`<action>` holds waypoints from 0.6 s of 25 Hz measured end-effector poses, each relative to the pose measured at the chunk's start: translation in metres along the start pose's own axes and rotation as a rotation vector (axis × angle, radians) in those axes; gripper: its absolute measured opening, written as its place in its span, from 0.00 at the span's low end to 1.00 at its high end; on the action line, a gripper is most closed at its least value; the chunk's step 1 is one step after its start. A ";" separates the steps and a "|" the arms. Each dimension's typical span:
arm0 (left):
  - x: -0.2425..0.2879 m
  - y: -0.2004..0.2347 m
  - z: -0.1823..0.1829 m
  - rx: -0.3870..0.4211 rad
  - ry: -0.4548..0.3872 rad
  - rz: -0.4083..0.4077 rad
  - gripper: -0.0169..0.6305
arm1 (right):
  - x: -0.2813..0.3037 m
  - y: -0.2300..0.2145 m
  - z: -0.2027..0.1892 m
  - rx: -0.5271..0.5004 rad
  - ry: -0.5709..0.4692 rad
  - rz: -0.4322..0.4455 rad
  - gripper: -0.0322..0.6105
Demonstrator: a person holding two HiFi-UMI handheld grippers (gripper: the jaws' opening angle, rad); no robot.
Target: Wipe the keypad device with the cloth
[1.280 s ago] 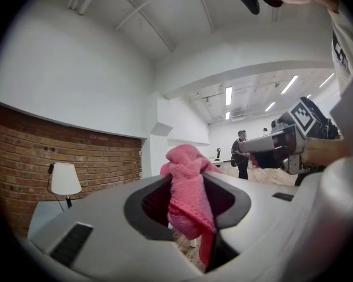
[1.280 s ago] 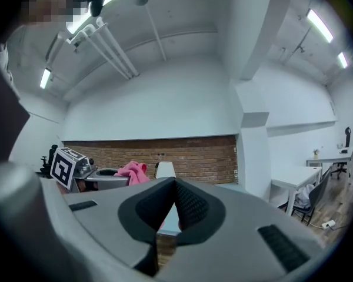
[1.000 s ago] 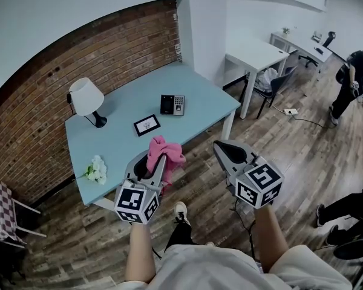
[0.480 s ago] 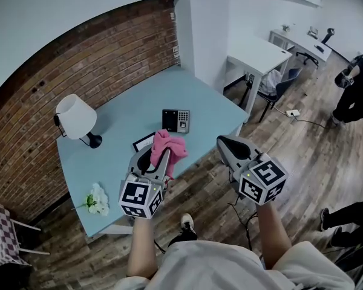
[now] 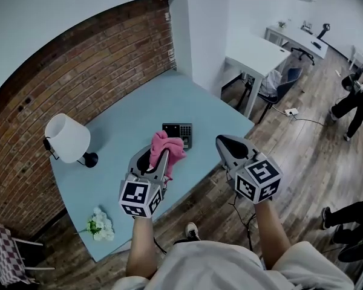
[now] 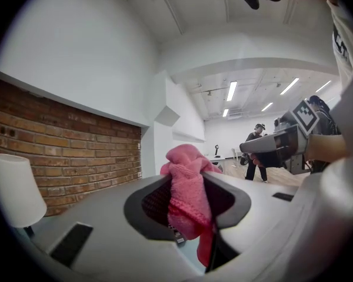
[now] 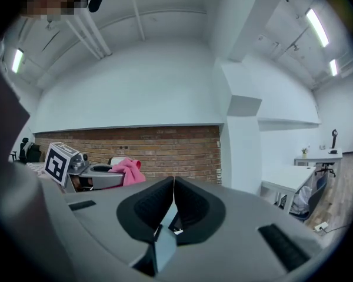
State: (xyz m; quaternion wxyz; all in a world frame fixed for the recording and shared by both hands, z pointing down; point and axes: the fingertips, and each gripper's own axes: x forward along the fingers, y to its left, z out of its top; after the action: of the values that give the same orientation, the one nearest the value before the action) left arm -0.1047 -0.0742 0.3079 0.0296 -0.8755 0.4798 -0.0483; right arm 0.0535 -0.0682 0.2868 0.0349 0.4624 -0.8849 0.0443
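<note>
The keypad device [image 5: 177, 132] lies flat on the blue table [image 5: 124, 122] at mid-frame, long side left to right, just up-frame of the pink cloth [image 5: 167, 147] clamped in the left gripper [image 5: 160, 159], nearer than the right gripper [image 5: 222, 142], whose empty jaws, just parting, look all but together

Pink fuzzy cloth [image 5: 166, 150] is bunched up, pinched in the left gripper [image 5: 158, 160], poking up past its tips. The keypad device [image 5: 181, 129], black with a grey key panel, lies flat just beyond those tips, partly behind the cloth.
</note>
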 end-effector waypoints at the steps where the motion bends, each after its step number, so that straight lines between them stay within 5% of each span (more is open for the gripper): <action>1: 0.007 0.006 -0.003 -0.002 0.002 -0.002 0.27 | 0.008 -0.003 -0.003 0.000 0.009 -0.004 0.10; 15: 0.091 0.074 -0.038 -0.009 0.048 0.019 0.27 | 0.094 -0.037 -0.044 -0.025 0.155 -0.018 0.17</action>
State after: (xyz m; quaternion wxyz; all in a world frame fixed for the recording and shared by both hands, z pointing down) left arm -0.1220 -0.1908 0.3433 0.0147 -0.8696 0.4890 -0.0666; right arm 0.0316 -0.1611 0.3415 0.1094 0.4648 -0.8759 0.0689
